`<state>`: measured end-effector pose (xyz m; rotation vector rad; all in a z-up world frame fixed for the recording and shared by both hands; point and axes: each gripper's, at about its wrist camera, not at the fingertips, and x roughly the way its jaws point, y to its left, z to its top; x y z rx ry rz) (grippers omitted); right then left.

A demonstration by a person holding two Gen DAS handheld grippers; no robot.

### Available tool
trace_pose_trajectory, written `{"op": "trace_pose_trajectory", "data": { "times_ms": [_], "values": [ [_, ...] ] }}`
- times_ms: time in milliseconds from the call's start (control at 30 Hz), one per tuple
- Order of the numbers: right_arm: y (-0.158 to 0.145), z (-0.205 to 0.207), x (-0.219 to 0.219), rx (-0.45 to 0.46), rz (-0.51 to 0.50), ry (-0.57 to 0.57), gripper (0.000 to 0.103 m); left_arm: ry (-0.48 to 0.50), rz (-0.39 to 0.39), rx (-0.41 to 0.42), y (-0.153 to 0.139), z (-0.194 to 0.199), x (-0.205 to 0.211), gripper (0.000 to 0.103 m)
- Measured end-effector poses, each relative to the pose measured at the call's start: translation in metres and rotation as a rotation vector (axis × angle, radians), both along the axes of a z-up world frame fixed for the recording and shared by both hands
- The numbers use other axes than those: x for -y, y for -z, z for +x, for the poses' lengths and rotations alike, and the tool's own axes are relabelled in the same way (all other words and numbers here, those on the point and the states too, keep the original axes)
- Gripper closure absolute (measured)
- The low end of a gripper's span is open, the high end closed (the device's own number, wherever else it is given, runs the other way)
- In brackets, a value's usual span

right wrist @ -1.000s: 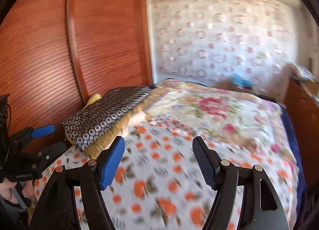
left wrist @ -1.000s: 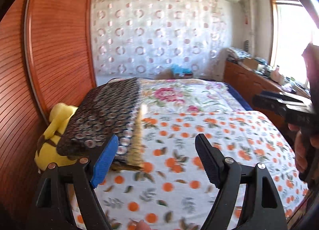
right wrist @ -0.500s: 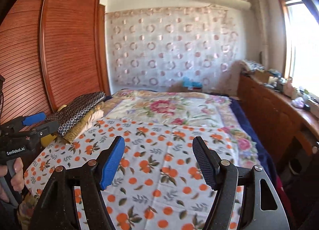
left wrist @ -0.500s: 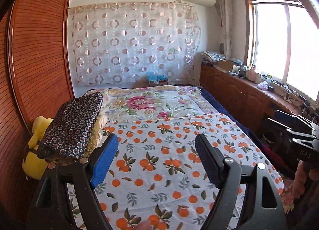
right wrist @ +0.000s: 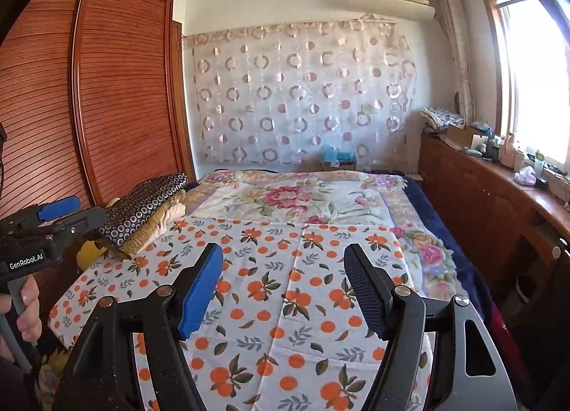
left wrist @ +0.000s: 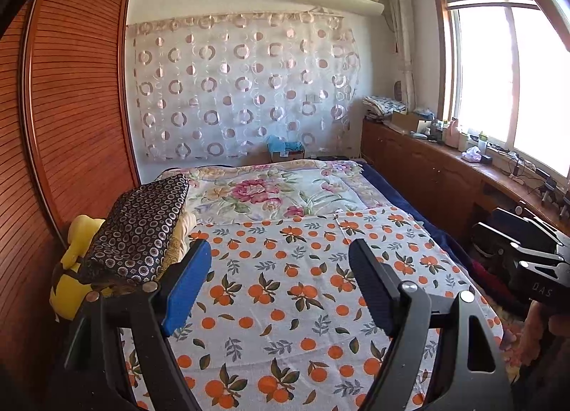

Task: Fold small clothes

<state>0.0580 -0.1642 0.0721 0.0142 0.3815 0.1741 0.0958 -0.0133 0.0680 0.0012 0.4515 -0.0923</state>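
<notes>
The folded clothes (left wrist: 142, 229) sit stacked at the bed's left edge beside the wardrobe (left wrist: 71, 108), dark ring-print piece on top, resting partly on a yellow plush toy (left wrist: 71, 268). Both grippers — left gripper (left wrist: 281, 282) and right gripper (right wrist: 283, 290) — hover spread wide and empty over the orange-print sheet (left wrist: 302, 304). A careless reach could likely topple the stack — its base looks uneven.

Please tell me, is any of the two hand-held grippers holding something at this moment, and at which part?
Nothing is held. The left hand-held gripper and the right hand-held gripper are both open, above the orange-print cloth on the bed, with nothing between the fingers.
</notes>
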Motion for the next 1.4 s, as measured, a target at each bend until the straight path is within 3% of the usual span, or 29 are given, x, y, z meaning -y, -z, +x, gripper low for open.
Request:
{"op": "trace_pose_trajectory", "data": {
  "times_ms": [1400],
  "values": [
    [0.011, 0.014, 0.034, 0.02, 0.015, -0.03, 0.031, -0.008, -0.009, -0.007, 0.01, -0.002, 0.0, 0.023]
  ]
}}
